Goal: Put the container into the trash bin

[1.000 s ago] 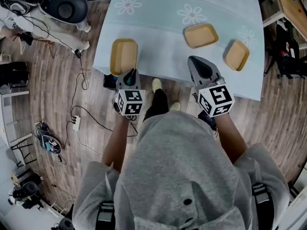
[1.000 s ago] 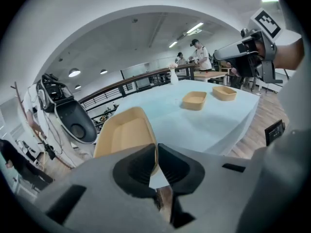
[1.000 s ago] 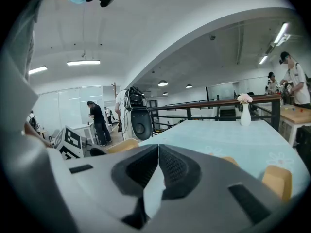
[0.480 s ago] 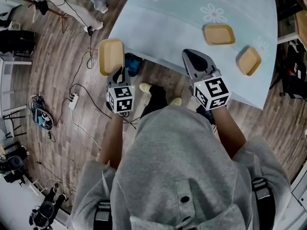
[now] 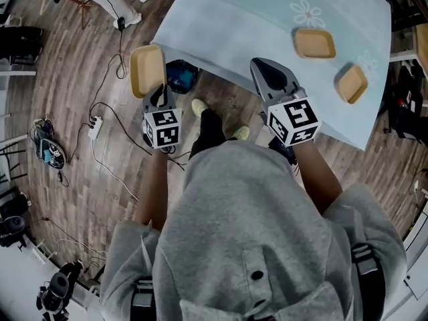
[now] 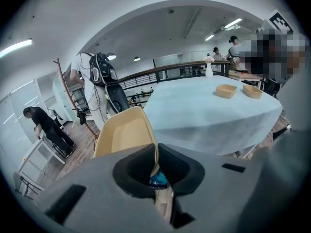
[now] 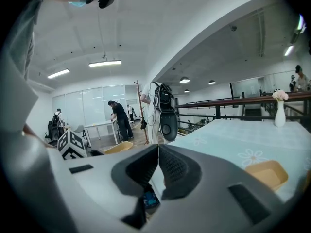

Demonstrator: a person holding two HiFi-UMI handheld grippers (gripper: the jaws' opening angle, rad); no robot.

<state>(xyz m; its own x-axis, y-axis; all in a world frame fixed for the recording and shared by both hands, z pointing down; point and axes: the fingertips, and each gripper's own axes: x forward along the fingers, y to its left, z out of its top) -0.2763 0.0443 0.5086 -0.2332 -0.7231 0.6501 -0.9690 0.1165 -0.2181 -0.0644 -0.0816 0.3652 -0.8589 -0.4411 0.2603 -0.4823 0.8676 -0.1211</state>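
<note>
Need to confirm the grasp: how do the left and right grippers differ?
The left gripper is shut on the container; the right gripper is shut on nothing. The left gripper hangs over the floor beside the table; the right gripper is over the table's near edge. Both carry marker cubes.

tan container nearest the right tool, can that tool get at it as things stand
Probably yes: the right tool is empty, jaws together, above the table's near edge, and nothing lies between it and the tan container. It would have to open first.
</note>
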